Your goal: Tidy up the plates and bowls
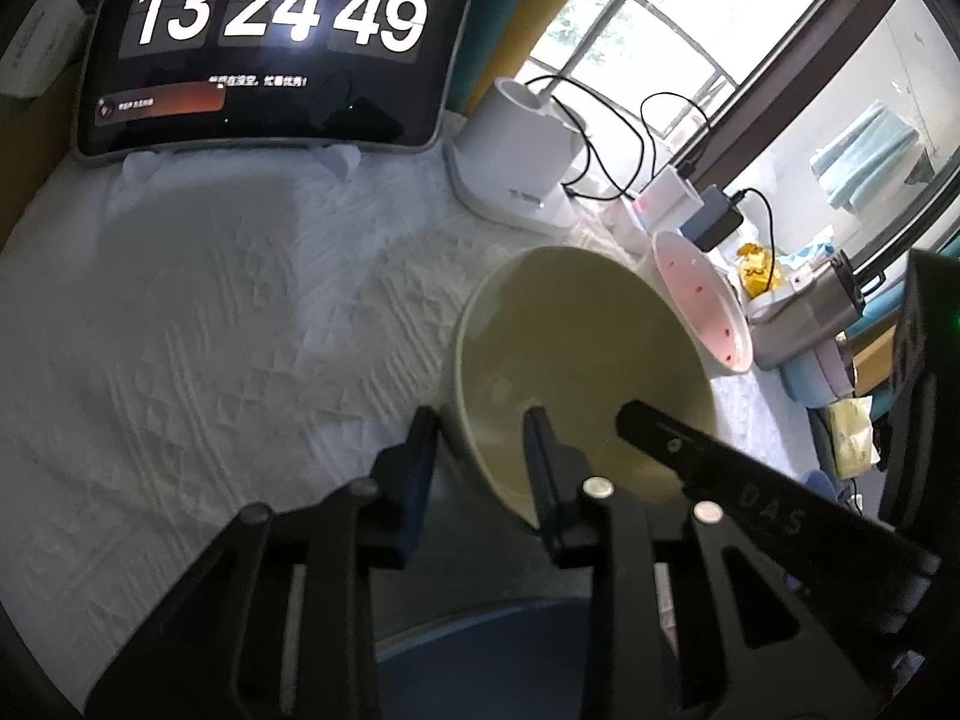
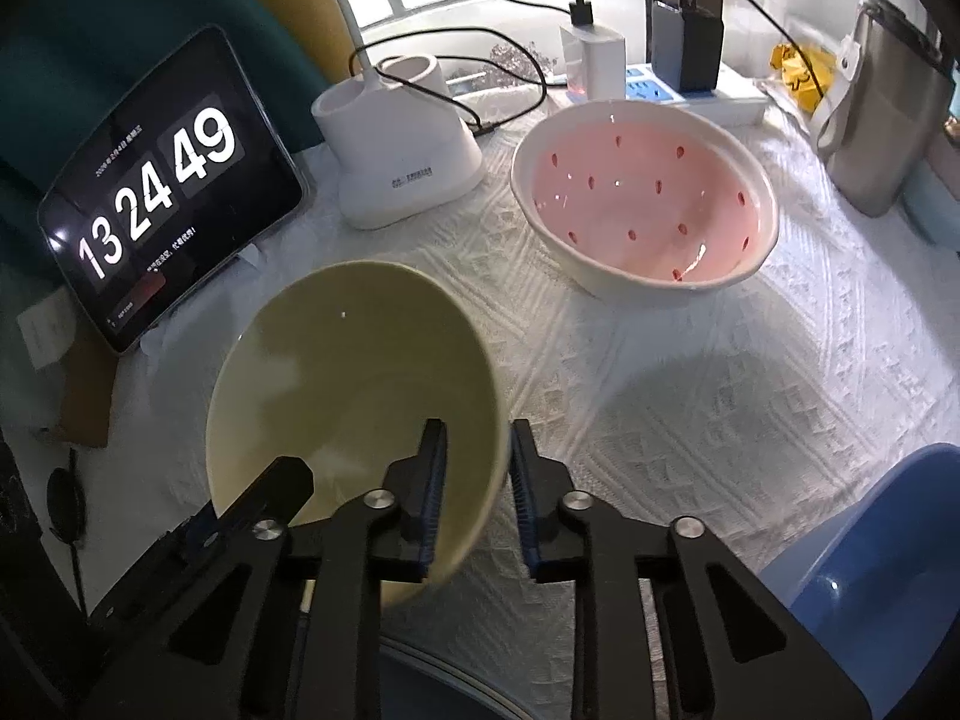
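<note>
Both tongs have hold of the same pale yellow bowl (image 2: 354, 396), which is tilted and seems lifted off the surface (image 2: 690, 420), a white textured cloth covering it. The right tongs (image 2: 477, 468) are nearly closed on the bowl's wall at its right rim, one blue-padded finger inside and one outside. The left tongs (image 1: 480, 462) pinch the opposite rim the same way, one finger outside the wall and one inside; from the right wrist view their dark tip shows inside the bowl at its lower left.

The pink bowl with red spots (image 2: 645, 204) sits upright near the far edge of the surface, well apart from the yellow one, just in front of a power strip (image 2: 678, 96) with chargers plugged in. To its left stands a white lamp base (image 2: 399, 150), and beyond that a tablet showing a clock (image 2: 162, 204) leans at the far left corner. A blue basin (image 2: 876, 564) shows at the near right edge, and a metal flask (image 2: 882, 102) stands at the far right.

As for progress, the work looks to be early or midway: the two bowls are not yet nested, and the yellow one is in hand, probably headed for the pink bowl or the basin. No plates can be seen, so whether any have been sorted cannot be told.
</note>
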Available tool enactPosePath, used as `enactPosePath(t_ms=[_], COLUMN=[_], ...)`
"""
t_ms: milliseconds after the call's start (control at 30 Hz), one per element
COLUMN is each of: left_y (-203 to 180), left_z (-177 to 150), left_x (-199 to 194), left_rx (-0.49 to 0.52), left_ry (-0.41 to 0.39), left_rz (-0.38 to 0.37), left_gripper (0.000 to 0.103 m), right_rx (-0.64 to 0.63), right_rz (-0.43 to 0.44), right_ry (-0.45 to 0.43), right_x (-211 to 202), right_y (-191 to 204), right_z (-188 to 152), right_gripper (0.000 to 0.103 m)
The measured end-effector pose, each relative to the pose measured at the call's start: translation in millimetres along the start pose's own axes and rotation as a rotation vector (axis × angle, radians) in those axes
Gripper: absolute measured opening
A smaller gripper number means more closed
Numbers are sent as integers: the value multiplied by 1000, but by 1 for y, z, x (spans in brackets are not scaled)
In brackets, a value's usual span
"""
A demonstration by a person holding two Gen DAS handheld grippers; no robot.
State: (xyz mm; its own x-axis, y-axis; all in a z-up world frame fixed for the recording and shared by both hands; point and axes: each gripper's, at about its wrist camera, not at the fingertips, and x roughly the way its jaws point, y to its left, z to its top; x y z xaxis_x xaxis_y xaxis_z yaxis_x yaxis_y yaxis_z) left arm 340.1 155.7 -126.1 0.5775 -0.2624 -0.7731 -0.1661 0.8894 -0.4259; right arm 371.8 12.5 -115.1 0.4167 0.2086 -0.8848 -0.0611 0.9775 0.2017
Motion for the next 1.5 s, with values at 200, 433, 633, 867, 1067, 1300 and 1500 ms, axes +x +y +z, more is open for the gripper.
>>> enactPosePath(t_ms=[200,433,633,867,1067,1300,1500], left_y=[4,3,-4,-14,-23,-36,-49], left_z=[-2,-5,-5,-6,-10,-16,-23], left_x=[-3,-16,-30,-44,-57,-73,-84], left_rx=[-2,5,23,40,58,78,99], left_ry=[4,-22,-53,-78,-99,-123,-137], left_rz=[6,3,-8,-13,-19,-26,-32], left_gripper=[30,30,30,30,30,30,30], right_rx=[-31,-42,-59,-65,-67,-70,-62], right_rz=[8,26,32,38,45,52,60], right_ry=[-31,-42,-83,-116,-138,-170,-191], right_x=[-8,-17,-34,-52,-68,-87,-103], right_y=[5,8,10,9,5,-1,-10], right_z=[-2,-5,-7,-13,-17,-22,-28], right_gripper=[20,20,20,20,20,20,20])
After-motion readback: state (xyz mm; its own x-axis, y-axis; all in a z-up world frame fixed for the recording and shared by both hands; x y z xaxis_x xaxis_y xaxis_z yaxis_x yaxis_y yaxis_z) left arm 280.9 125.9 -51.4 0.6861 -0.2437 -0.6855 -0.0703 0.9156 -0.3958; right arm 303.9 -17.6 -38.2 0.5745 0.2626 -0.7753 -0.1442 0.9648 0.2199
